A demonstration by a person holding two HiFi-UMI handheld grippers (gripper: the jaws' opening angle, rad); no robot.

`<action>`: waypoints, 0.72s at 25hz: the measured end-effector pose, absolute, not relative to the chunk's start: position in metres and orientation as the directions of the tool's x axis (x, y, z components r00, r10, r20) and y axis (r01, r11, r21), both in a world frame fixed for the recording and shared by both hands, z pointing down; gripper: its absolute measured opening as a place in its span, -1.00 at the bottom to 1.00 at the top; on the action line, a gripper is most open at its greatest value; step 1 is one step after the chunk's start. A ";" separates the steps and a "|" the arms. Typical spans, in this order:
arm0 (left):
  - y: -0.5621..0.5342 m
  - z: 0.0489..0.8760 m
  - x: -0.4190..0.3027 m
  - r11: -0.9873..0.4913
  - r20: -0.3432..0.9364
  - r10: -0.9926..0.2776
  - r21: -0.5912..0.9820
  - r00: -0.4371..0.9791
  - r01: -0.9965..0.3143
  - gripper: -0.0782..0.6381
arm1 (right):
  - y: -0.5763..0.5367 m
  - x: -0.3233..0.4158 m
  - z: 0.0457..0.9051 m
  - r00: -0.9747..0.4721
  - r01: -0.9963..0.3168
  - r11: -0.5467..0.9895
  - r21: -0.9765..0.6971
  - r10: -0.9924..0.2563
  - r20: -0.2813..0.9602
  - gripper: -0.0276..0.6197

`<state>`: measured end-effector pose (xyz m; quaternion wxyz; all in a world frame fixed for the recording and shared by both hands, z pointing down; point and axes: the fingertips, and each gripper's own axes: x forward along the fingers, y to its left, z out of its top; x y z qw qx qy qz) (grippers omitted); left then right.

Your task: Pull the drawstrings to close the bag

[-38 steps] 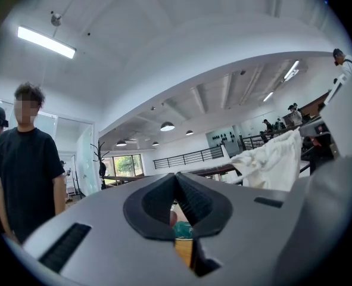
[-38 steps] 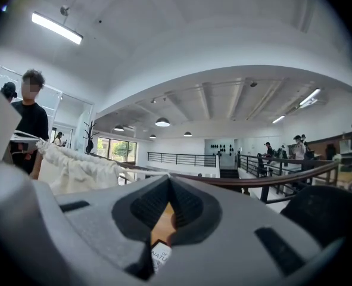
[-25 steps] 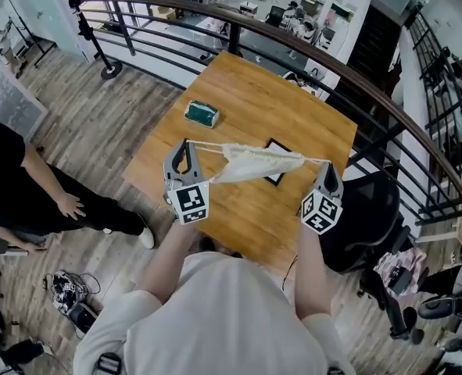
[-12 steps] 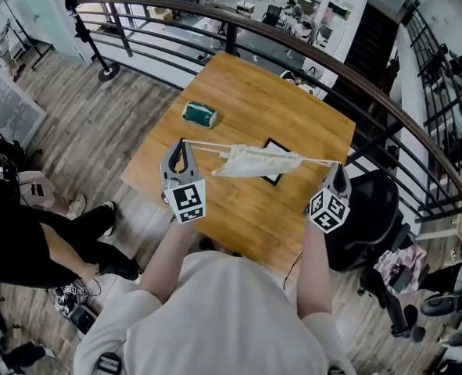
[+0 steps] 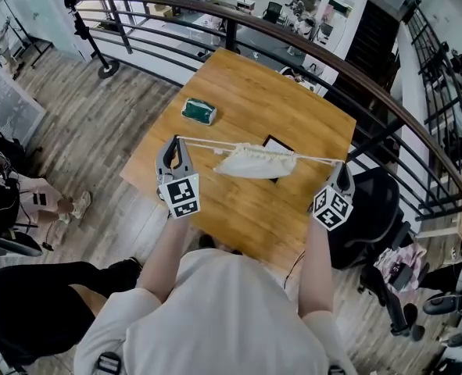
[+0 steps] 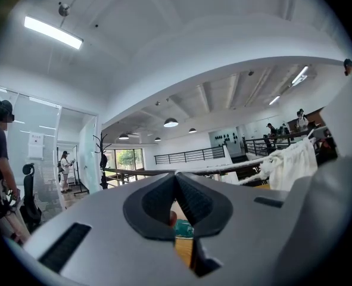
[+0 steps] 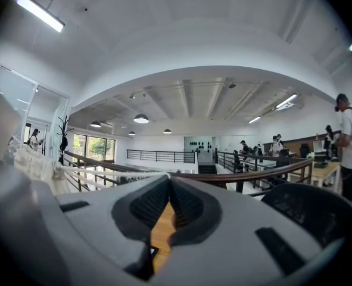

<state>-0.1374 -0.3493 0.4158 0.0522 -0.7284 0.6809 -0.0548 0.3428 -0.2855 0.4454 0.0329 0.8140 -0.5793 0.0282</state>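
A small white drawstring bag [image 5: 256,162] hangs gathered in the air above the wooden table [image 5: 293,116], strung between my two grippers. My left gripper [image 5: 177,142] is shut on the left drawstrings [image 5: 207,144], which run taut to the bag. My right gripper [image 5: 341,165] is shut on the right drawstring [image 5: 316,160]. In the left gripper view the cords [image 6: 235,170] lead from the closed jaw tips to the bunched bag [image 6: 289,162] at the right. In the right gripper view the cords [image 7: 104,171] run left to the bag [image 7: 36,165].
A green packet [image 5: 198,112] lies on the table's left part. A black-framed square [image 5: 276,148] lies under the bag. A curved metal railing [image 5: 309,53] runs behind the table. A black chair [image 5: 379,209] stands at the right; a person's legs [image 5: 27,201] are at the left.
Both grippers have moved further apart, the right one to the right. The cords are pulled longer and the bag's mouth is gathered tighter. The person at the left has shifted.
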 end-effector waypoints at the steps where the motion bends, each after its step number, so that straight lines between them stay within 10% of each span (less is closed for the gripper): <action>1: -0.350 0.417 -0.138 -0.065 0.010 -0.998 -0.150 0.064 -0.987 -0.80 | -0.286 0.344 0.446 0.329 -0.944 -0.328 0.025 -0.940 0.085 -0.89; 18: -0.345 0.413 -0.142 -0.042 -0.002 -0.999 -0.170 0.043 -0.984 -0.78 | -0.281 0.364 0.448 0.360 -0.933 -0.358 0.043 -0.930 0.079 -0.89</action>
